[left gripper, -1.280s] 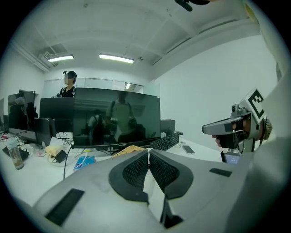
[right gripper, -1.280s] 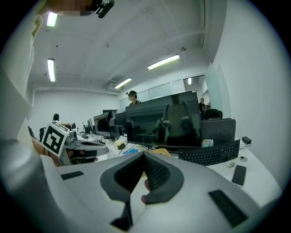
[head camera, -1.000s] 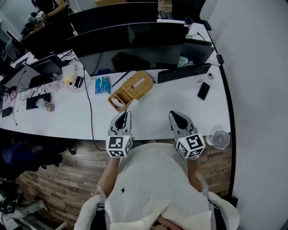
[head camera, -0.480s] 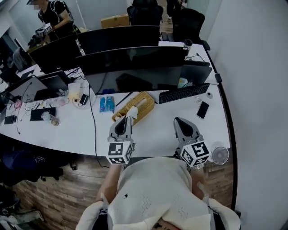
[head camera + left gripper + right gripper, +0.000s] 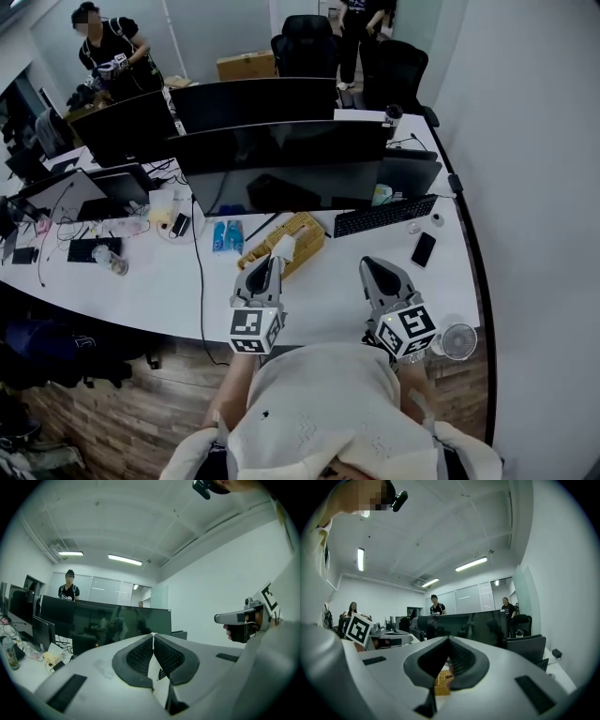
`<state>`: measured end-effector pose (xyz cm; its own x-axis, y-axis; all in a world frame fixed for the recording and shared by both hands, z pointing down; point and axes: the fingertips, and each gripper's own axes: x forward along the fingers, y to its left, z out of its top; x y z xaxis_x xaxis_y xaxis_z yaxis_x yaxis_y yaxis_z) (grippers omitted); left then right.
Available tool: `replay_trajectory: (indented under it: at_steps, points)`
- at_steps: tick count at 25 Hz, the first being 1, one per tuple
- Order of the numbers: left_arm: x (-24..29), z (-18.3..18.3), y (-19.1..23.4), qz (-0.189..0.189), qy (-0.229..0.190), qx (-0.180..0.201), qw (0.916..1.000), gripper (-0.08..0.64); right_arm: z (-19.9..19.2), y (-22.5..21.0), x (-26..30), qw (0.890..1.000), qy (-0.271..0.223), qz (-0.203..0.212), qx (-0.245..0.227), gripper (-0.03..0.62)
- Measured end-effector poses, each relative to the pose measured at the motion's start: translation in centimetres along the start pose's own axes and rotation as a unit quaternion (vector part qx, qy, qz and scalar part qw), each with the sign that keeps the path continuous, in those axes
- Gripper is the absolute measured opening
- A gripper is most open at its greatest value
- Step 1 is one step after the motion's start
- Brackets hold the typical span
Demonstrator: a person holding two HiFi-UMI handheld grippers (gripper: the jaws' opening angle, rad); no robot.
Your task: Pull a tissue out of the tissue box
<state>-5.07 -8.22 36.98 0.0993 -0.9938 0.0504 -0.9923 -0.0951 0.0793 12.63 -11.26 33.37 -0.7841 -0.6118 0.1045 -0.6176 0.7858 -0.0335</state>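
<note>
My left gripper [image 5: 271, 264] has its jaws pressed together. A thin white sliver at the tips is too small to call. The right gripper [image 5: 371, 269] has its jaws together too, with nothing in them. The woven tissue box [image 5: 304, 241] sits on the white desk [image 5: 159, 281] just beyond the left gripper, in front of the monitor [image 5: 281, 164]. A white tissue [image 5: 284, 247] pokes up from the box.

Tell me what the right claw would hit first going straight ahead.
The right claw would probably meet the dark monitor; the woven tissue box lies below its line. Depth is unclear.
</note>
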Motion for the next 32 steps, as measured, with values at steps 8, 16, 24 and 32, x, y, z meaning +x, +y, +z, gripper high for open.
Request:
replay_trajectory:
  at_steps: [8, 16, 24, 32]
  points:
    - [-0.2, -1.4, -0.2, -0.003, 0.015, -0.005, 0.9999, 0.015, -0.6, 0.5, 0.4, 1.0, 0.008, 0.008, 0.007, 0.002]
    - [-0.5, -2.3, -0.1, -0.008, 0.027, -0.006, 0.9996, 0.015, -1.3, 1.1, 1.0, 1.0, 0.019, 0.017, 0.008, 0.0]
    - [-1.0, -2.9, 0.3, -0.012, 0.033, -0.003, 0.9994, 0.015, -2.0, 2.1, 1.8, 0.999, 0.026, 0.027, 0.011, 0.0]
    - [-1.5, -3.6, 1.2, -0.005, 0.041, -0.007, 0.9991, 0.015, -3.0, 3.1, 2.6, 0.998, 0.038, 0.039, 0.014, 0.001]
